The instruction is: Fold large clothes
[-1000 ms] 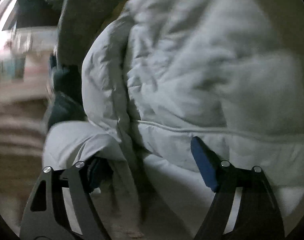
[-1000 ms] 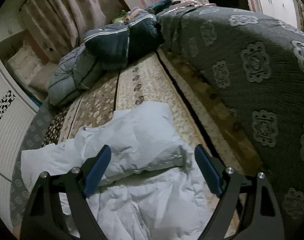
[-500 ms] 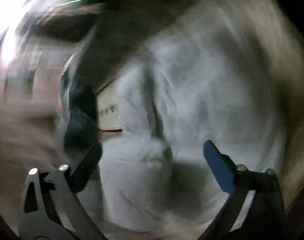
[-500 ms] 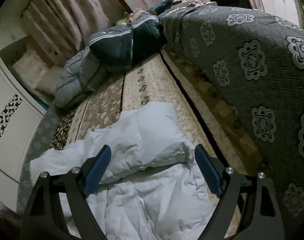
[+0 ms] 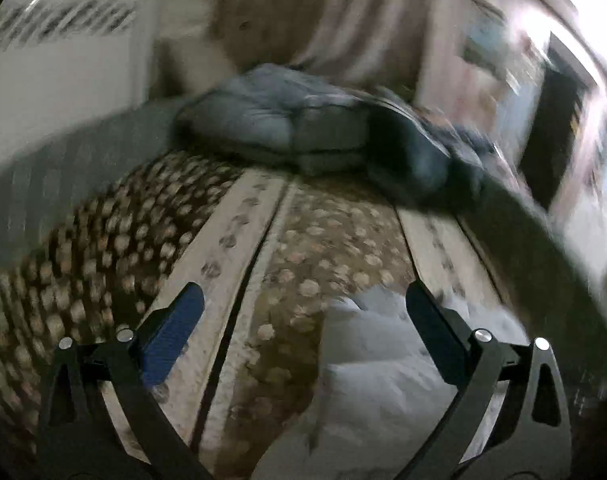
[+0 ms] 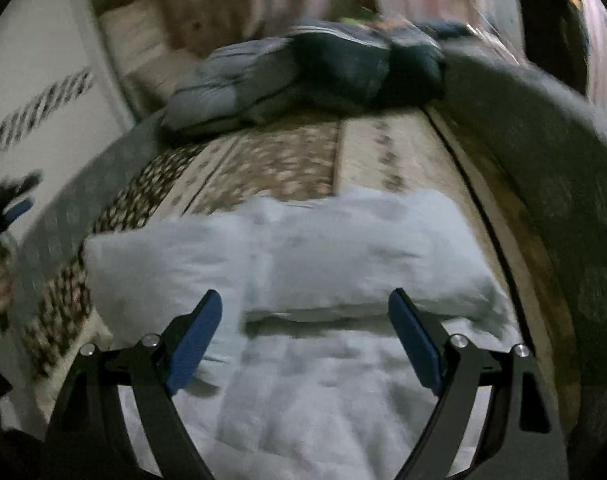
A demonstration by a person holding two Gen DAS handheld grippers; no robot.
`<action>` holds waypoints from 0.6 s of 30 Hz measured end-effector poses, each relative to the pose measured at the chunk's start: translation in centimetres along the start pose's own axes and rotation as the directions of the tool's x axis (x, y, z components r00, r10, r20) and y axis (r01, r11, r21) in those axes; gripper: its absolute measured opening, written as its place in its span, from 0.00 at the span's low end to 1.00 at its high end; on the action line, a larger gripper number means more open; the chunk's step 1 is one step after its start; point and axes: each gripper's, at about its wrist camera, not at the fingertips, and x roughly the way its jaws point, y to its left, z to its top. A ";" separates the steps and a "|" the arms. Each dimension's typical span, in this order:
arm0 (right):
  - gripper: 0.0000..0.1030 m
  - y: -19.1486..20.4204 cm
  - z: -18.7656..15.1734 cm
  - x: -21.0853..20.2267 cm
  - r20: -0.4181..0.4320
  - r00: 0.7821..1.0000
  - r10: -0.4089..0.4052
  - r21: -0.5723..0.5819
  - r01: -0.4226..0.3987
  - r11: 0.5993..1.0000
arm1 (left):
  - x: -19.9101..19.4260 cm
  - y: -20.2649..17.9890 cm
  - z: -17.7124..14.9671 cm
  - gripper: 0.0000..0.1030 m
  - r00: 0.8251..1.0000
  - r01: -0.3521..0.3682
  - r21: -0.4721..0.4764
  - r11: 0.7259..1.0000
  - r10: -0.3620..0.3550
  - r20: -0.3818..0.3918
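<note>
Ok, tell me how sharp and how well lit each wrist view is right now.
Left wrist view: heavy motion smear on the patterned bedspread and grey folded jacket, glare at the top right, dim elsewhere; only the claw is crisp. Right wrist view: dim, the white padded jacket smeared sideways, fisheye bending the edges, its claw sharp.

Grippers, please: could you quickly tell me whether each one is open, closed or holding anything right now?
Left gripper: open, holding nothing, above the patterned cover.
Right gripper: open, holding nothing, above the white padded garment.
</note>
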 end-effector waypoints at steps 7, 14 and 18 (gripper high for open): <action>0.86 13.8 -0.2 4.5 0.054 0.998 0.045 -0.227 -0.031 0.973 | 5.8 4.9 -3.8 0.97 0.994 -0.091 -0.119 0.989 0.082 -0.078; 0.96 19.1 -1.0 8.9 0.074 0.997 -0.034 -0.187 0.048 0.981 | 14.7 5.5 -8.4 0.97 0.961 -0.063 0.068 0.996 0.079 -0.264; 0.96 20.6 -1.8 11.5 0.072 0.990 -0.121 -0.291 0.137 0.947 | 18.3 4.9 -12.4 0.96 0.922 -0.028 0.192 0.981 0.099 -0.374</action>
